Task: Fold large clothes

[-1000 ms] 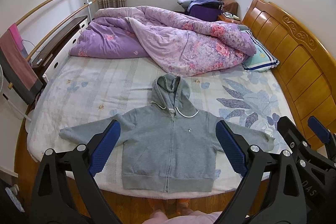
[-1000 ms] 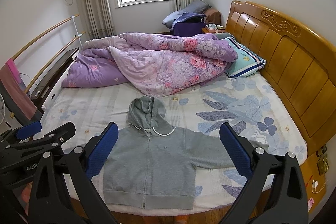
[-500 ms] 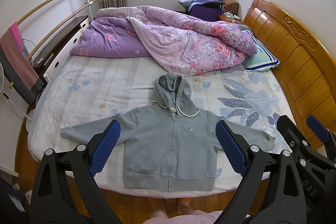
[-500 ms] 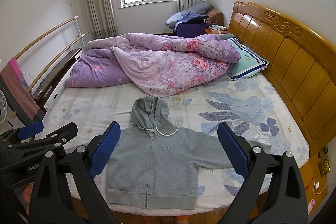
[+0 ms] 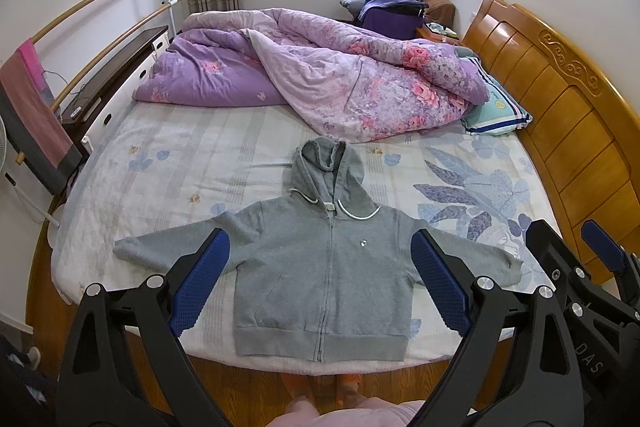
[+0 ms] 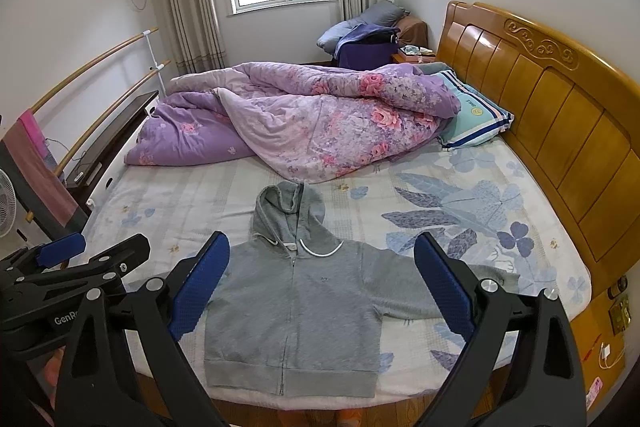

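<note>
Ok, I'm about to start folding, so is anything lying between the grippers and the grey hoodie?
Nothing visible does. The grey hoodie lies flat at the near edge of the bed, sleeves spread, nothing on it. The left gripper and right gripper are both open. The purple quilt sits beyond the hood.

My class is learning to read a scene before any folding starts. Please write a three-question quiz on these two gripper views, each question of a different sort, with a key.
1. True or false: the grey hoodie lies zipped, front up, sleeves spread, on the bed sheet.
2. Multiple choice: where does the hood point? A) toward the purple quilt B) toward the floor edge of the bed C) toward the wooden headboard
3. Fill in: the left gripper and the right gripper are both ____, holding nothing.

Key: 1 true; 2 A; 3 open
</note>
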{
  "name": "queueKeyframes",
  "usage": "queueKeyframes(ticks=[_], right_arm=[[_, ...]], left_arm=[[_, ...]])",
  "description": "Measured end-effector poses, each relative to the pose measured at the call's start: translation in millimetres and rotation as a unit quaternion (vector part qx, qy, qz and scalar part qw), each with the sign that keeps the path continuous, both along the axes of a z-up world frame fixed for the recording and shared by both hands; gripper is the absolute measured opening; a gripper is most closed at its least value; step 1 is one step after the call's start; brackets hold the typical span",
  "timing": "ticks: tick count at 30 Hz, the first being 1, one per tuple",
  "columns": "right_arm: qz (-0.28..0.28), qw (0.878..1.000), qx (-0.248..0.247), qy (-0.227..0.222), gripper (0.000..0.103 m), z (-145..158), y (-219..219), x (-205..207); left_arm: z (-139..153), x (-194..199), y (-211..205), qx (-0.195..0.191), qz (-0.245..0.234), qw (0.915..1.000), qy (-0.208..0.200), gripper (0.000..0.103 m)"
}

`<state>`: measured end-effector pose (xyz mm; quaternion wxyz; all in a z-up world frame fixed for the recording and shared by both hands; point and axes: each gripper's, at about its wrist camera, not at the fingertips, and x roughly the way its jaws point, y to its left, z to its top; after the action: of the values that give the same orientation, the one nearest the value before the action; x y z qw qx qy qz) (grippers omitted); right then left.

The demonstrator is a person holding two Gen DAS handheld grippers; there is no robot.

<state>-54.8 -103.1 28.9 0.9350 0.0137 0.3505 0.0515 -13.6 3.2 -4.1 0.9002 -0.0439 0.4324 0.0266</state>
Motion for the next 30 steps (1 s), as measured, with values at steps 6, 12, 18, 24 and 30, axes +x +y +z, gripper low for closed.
queueKeyframes(ticks=[6,12,18,24,30], right_arm=[[0.000,1.000,0.000,0.000,0.090,0,1,0],[0.000,1.000,-0.001,-0.001,0.090,0,1,-2],[0.004,1.000,0.001,0.000,0.090,-1,1,-3],[0.009,1.000,0.003,0.003,0.090,-4,-2,-5],[0.023,1.000,0.007,0.009,0.090,-5,-9,-1]], left_arm=[[-3,-2,1,-0.001,-0.001,1.0000,0.001,0.092],[-7,-6,2,-0.002,-0.001,1.0000,0.001,0.092],[-16,-20,-5,-0.003,-0.003,1.0000,0.006,0.092],[-18,-18,-12,-0.006,0.002,0.9999,0.015,0.092],[-18,-17,-14,-0.013,0.014,0.9995,0.026,0.092]])
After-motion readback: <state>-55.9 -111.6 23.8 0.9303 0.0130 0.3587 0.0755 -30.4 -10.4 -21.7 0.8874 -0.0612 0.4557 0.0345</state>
